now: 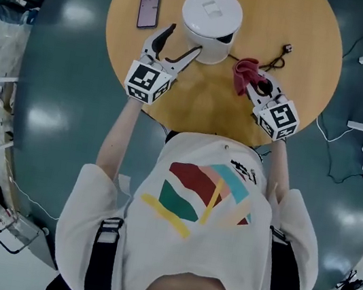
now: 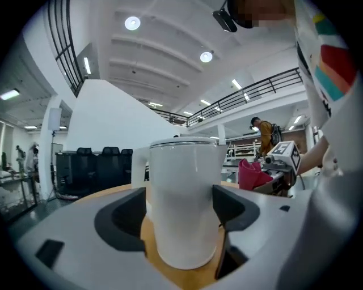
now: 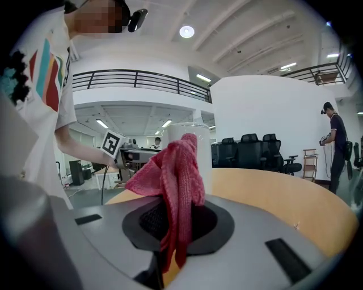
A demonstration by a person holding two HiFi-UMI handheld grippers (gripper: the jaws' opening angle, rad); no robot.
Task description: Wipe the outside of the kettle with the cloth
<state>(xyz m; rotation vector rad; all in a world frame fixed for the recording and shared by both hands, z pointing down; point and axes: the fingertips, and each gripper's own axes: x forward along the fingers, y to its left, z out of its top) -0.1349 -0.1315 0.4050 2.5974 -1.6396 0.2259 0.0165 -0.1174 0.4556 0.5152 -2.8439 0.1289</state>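
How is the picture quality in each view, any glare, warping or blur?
Head view: glare shows as pale patches on the glossy floor; the white kettle is sharp. Left gripper view: fisheye curves the railings, corners go black. Right gripper view: same warp, red cloth crisp.

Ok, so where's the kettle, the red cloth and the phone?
kettle (image 1: pixel 212 15): head view, on its white lid.
cloth (image 3: pixel 173 164): right gripper view, on its bunched middle.
phone (image 1: pixel 149 9): head view, on the middle of its screen.

readable text: none | shirt print: too small to read
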